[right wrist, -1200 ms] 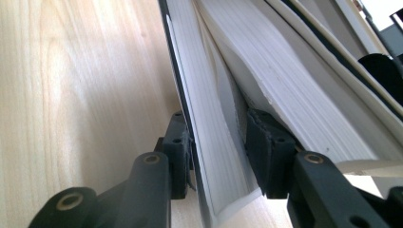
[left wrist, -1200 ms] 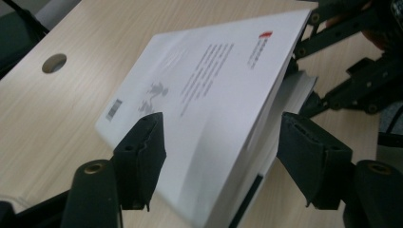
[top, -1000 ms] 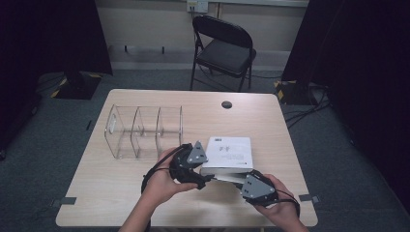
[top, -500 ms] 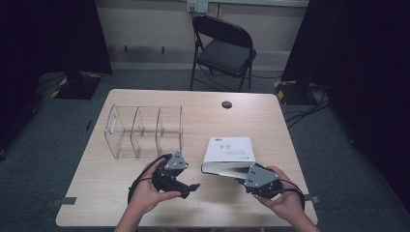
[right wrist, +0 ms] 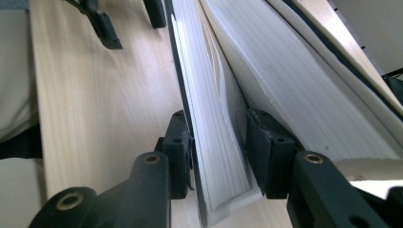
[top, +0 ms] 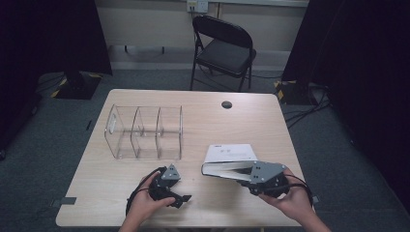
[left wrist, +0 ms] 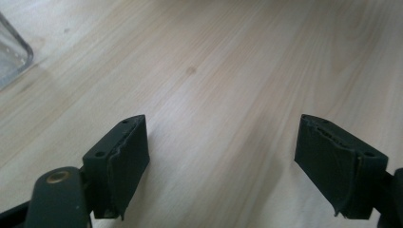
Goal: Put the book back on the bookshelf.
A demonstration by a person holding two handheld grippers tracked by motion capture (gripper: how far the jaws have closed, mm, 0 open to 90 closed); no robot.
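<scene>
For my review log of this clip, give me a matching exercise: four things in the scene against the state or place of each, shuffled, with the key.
1. left gripper
2. right gripper
3. clear organizer
4. folding chair

a. beyond the table's far edge
b. clamped on a wad of the white book's pages
c. jaws apart over bare wood
d. standing on the table's left half

Pairs: 1-c, 2-b, 3-d, 4-a

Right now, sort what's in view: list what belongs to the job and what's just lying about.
In use:
- book, lower pages pinched in the right tongs
- left tongs, open over the table
- clear divider rack, likely

Lying about:
- folding chair
- floor cables
</scene>
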